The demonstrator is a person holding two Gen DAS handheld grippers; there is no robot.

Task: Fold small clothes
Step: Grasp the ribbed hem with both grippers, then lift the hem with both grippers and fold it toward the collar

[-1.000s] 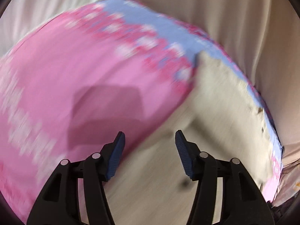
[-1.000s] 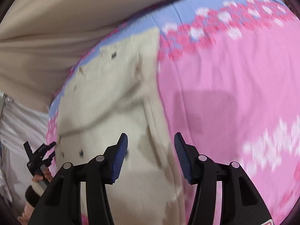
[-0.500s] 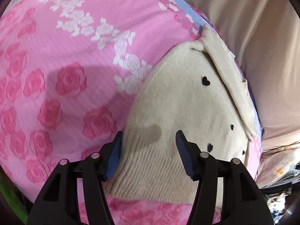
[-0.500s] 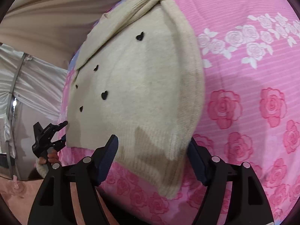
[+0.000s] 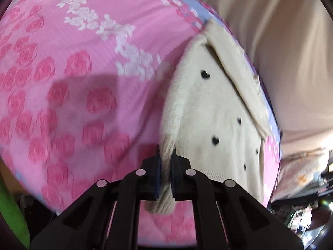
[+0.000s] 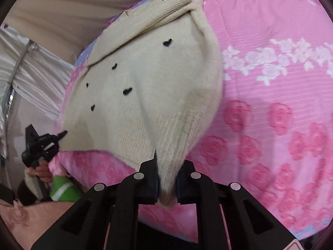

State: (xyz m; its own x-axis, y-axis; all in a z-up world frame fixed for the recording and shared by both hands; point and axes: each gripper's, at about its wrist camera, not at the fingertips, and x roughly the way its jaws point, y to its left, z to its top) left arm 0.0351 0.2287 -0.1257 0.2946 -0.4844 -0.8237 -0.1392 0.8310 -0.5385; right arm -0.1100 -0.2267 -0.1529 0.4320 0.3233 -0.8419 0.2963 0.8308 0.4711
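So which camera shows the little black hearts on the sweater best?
The right wrist view: the cream sweater fills it and five hearts show, spread across the front. The left wrist view shows the sweater narrower and from the side, with some hearts tiny near the edge.

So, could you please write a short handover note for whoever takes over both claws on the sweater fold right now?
Left claw: its jaws have just been closing and now pinch the ribbed hem of the cream sweater at one bottom corner.
Right claw: its jaws have also just been closing and are clamped on the hem at the other bottom corner.
Where things are: the sweater lies on the pink rose bedspread, one sleeve already folded across the top.
Done: both hem corners gripped.
Left: probably lift the hem, carry it toward the collar end, lay it down, then release.
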